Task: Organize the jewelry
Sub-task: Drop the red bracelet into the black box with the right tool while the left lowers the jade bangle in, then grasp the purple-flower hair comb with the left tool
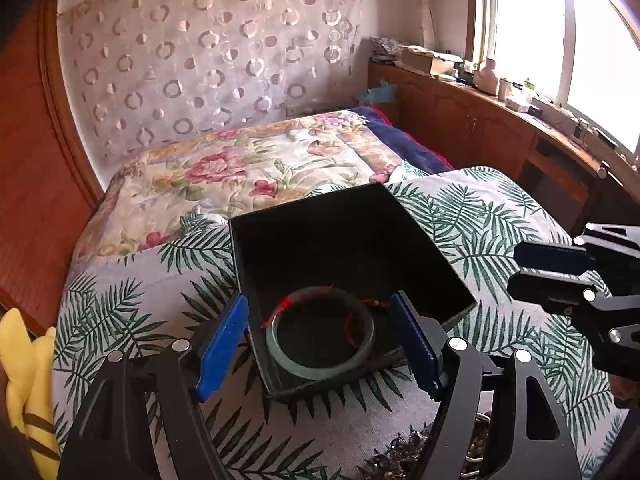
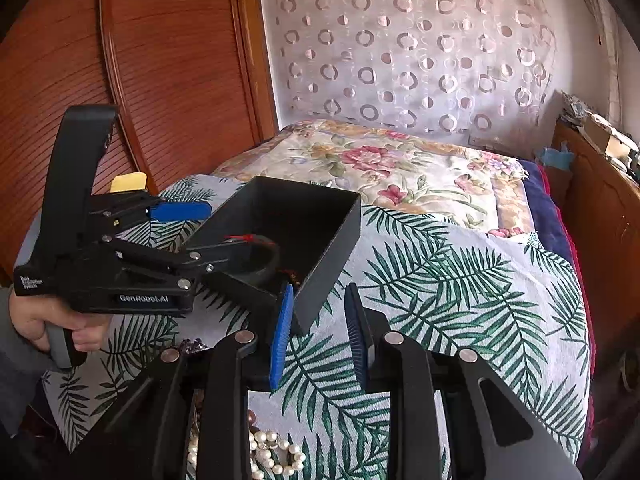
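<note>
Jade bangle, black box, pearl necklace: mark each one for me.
jade bangle (image 1: pixel 320 371), left wrist view, on its near rim.
black box (image 2: pixel 332 240), right wrist view, on its outer side wall.
pearl necklace (image 2: pixel 276 454), right wrist view, on the beads at the bottom edge.

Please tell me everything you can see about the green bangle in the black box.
The bangle is a plain closed ring, grey-green, smooth and glossy, like jade or glass. Thin red string is tied around it, with loose ends. It lies flat on the floor of the open black box, near the corner closest to the left gripper. That gripper's blue pads stand wide apart on either side and do not touch it. In the right wrist view it is mostly hidden.
</note>
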Demonstrator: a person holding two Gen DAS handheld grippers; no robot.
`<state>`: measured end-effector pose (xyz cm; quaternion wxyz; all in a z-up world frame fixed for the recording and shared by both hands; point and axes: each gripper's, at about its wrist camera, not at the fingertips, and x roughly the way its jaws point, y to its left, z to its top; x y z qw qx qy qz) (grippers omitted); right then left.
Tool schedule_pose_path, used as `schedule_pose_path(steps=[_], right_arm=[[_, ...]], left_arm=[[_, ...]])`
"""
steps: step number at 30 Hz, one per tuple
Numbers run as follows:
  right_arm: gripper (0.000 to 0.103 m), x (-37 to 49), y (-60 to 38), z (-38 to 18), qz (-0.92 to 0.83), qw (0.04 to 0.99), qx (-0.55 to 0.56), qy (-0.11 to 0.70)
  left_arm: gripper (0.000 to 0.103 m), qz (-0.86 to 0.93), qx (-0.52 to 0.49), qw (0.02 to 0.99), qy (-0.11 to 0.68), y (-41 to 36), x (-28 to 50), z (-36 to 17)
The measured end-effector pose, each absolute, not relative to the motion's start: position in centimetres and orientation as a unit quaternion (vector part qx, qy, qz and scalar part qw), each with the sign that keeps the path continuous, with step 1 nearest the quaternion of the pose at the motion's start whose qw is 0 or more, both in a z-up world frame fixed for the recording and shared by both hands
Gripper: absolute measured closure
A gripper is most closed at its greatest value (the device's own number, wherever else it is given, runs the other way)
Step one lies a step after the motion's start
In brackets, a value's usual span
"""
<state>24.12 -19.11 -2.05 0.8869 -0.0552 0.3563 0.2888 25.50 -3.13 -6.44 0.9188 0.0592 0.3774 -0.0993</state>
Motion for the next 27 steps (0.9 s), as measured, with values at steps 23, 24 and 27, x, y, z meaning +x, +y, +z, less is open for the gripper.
schedule_pose_path(steps=[23,24,27], right_arm=[[0.046,14.9,-21.4,-4.9,0.285,0.884,-0.037,0.369],[0.046,14.6,-21.6,-5.2,0.283,0.883,-0.037,0.372],[0.046,13.9,-21.9,-6.1,0.280,0.880,-0.033,0.381]], left_arm=[[0.042,-0.147,0.001,0.908,0.391,-0.2,16.2,-8.4],[0.047,-0.152,-0.002,0.904,0.398,-0.3,16.2,-8.8],[0.061,-0.164,-0.007,0.895,0.415,-0.6,16.5,-9.9]])
